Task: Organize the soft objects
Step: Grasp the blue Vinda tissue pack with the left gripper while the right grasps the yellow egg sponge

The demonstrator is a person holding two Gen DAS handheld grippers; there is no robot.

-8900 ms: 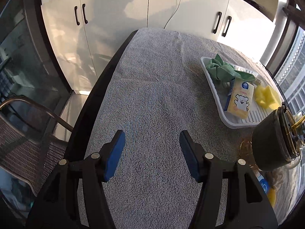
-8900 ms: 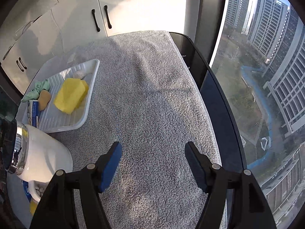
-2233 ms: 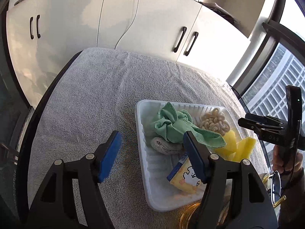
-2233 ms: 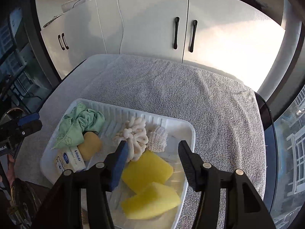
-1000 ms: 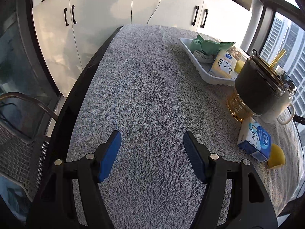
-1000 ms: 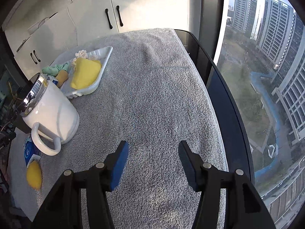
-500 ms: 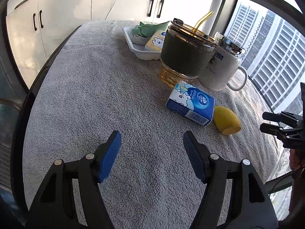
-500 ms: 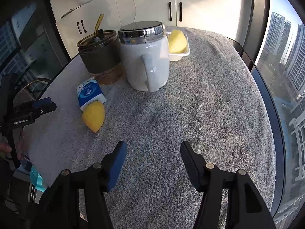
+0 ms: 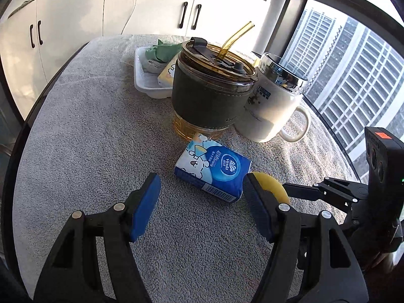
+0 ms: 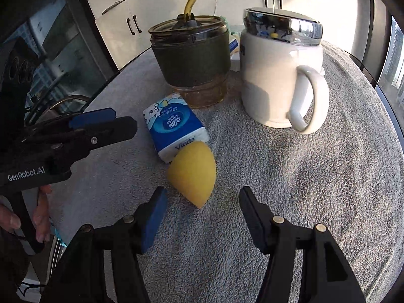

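The left tool [image 9: 202, 194] is held low over the tabletop [image 9: 83, 136], its two blue-padded fingers spread wide with nothing between them; the right tool [image 10: 202, 202] is held likewise, jaws apart and empty, and appears in the left wrist view at the far right edge. Just ahead of the left tool lies a tissue pack [image 9: 213, 170], a soft rectangular packet in blue and white film, flat on the grey terry towel that covers the tabletop; its near corner sits close to the tip of the tool's right finger. Touching the pack on its far side from the left tool is a yellow sponge [image 10: 193, 173], smooth, matt and teardrop-shaped, with its pointed end directed toward the right tool, just ahead of and between that tool's fingers. Beyond both items stand a tumbler [image 9: 213, 89] with a dark sleeve, amber glass base and amber straw, and a glossy white mug [image 9: 274, 108] with a chrome lid; these block the direct line to the white ribbed tray [image 9: 142, 82] behind them, which holds a crumpled green cloth [image 9: 164, 51] and a yellow packet [image 9: 168, 73].
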